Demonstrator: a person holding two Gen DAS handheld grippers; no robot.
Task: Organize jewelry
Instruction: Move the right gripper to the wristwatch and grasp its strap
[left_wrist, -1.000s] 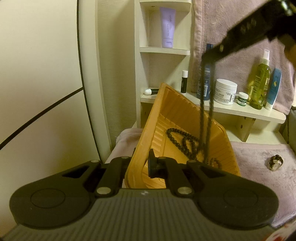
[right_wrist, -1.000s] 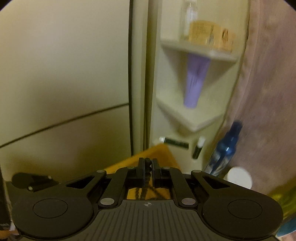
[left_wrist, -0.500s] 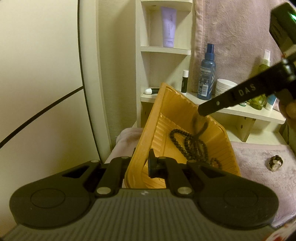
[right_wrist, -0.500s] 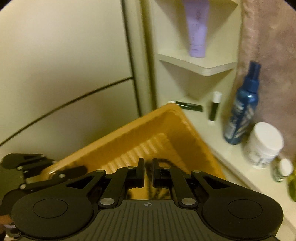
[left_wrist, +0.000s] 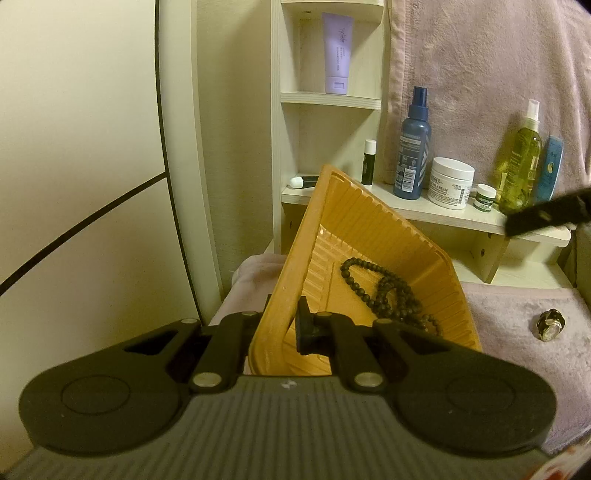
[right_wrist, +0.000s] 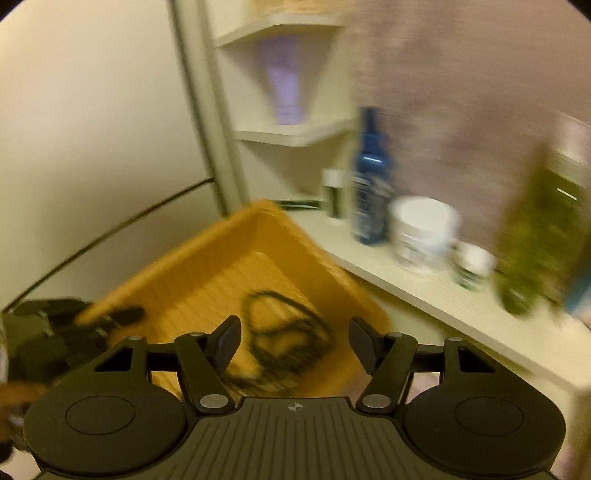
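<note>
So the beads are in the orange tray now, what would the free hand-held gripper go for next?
Probably the right hand-held gripper, open and empty, should swing toward the ring lying on the pink cloth. The bead necklace already rests in the tray, which the left hand-held gripper clamps.

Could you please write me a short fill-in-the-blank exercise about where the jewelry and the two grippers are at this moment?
1. The black bead necklace lies inside the ____ tray.
2. The left gripper is shut on the tray's ____.
3. The right gripper has its fingers ____.
4. A ring sits on the pink ____ beside the tray.

Missing words: orange; rim; open; towel
</note>
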